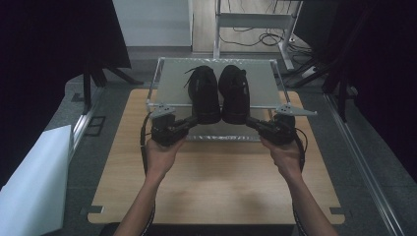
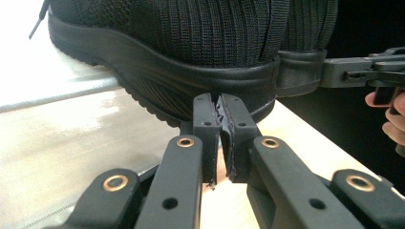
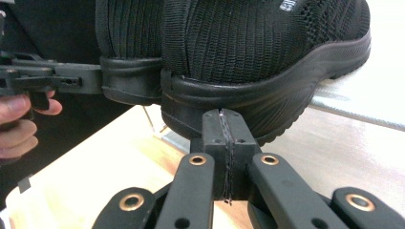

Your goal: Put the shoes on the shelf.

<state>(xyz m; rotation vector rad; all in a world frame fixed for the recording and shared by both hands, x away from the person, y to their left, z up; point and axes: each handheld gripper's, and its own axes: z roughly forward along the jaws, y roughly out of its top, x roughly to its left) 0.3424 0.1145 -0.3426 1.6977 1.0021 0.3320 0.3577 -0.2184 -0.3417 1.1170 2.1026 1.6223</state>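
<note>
Two black knit shoes stand side by side, heels toward me, on a metal rack (image 1: pixel 172 78) at the far side of the wooden table (image 1: pixel 216 187). My left gripper (image 1: pixel 194 121) meets the heel of the left shoe (image 1: pixel 204 93). In the left gripper view its jaws (image 2: pixel 220 98) are pressed together with nothing between them, tips against the heel sole (image 2: pixel 191 81). My right gripper (image 1: pixel 249 121) reaches the heel of the right shoe (image 1: pixel 235 93). In the right gripper view its jaws (image 3: pixel 223 113) are shut, pads touching, just under that heel (image 3: pixel 262 47).
The rack's front rail overhangs the table between my hands. A white board (image 1: pixel 34 177) leans at the left. Dark curtains flank both sides, and a metal stand (image 1: pixel 255 19) with cables is behind the rack.
</note>
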